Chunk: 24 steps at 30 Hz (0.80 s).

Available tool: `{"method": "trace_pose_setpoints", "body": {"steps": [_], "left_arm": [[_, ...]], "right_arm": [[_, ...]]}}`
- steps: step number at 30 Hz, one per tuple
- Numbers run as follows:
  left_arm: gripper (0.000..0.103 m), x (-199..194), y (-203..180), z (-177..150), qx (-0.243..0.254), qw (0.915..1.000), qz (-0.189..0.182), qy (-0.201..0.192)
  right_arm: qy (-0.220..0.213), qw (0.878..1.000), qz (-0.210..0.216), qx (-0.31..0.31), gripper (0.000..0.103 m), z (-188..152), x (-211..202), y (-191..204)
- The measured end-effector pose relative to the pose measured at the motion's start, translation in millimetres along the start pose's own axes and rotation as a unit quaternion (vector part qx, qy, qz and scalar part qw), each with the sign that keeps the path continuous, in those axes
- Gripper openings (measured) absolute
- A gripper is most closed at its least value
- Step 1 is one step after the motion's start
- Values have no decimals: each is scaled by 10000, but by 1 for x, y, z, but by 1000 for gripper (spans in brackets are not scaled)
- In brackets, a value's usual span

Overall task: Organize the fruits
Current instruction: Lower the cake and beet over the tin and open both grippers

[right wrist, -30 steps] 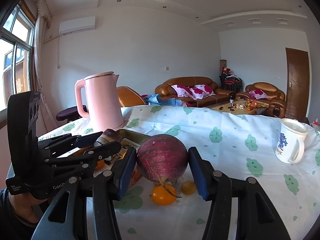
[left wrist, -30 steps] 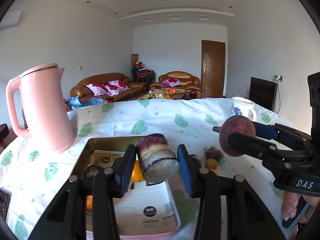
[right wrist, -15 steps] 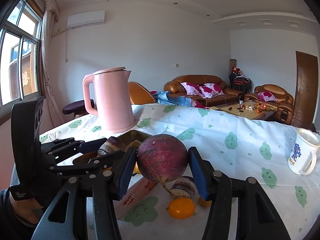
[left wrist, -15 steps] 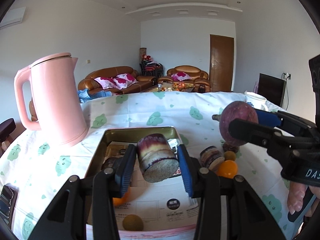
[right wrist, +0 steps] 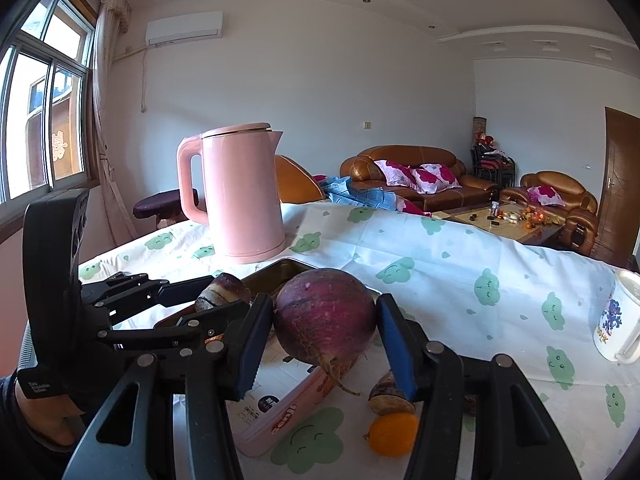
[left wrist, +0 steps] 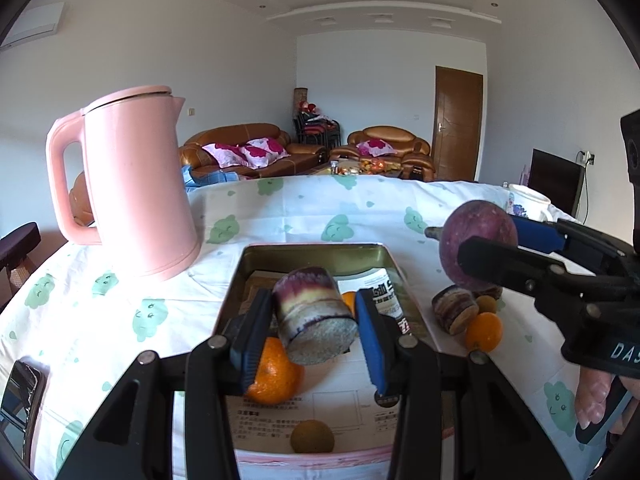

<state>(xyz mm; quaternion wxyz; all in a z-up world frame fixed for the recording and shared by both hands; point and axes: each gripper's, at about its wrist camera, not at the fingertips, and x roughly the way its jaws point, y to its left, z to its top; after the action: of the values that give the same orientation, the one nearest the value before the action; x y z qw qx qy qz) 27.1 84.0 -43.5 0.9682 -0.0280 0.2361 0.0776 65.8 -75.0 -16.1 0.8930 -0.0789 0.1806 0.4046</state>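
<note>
My left gripper is shut on a cut purple-and-yellow chunk and holds it above the open tin box. In the tin lie an orange and a small brown fruit on printed paper. My right gripper is shut on a round purple root, held above the tin's right edge; it also shows in the left wrist view. On the cloth right of the tin lie another cut chunk and a small orange.
A pink kettle stands left of the tin. A white mug stands at the table's right. A phone lies at the near left edge. The table has a white cloth with green prints.
Both grippers have pulled back and risen, each still holding its piece. More of the tin, its orange and the brown fruit have come into view.
</note>
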Motion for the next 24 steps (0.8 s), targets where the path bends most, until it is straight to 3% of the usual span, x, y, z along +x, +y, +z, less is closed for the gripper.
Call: {"method": "trace_pose_setpoints", "body": {"steps": [24], "left_arm": [[44, 6, 17, -4, -49, 9991, -135, 409]], "right_arm": [[311, 9992, 220, -79, 55, -3, 34, 18]]}}
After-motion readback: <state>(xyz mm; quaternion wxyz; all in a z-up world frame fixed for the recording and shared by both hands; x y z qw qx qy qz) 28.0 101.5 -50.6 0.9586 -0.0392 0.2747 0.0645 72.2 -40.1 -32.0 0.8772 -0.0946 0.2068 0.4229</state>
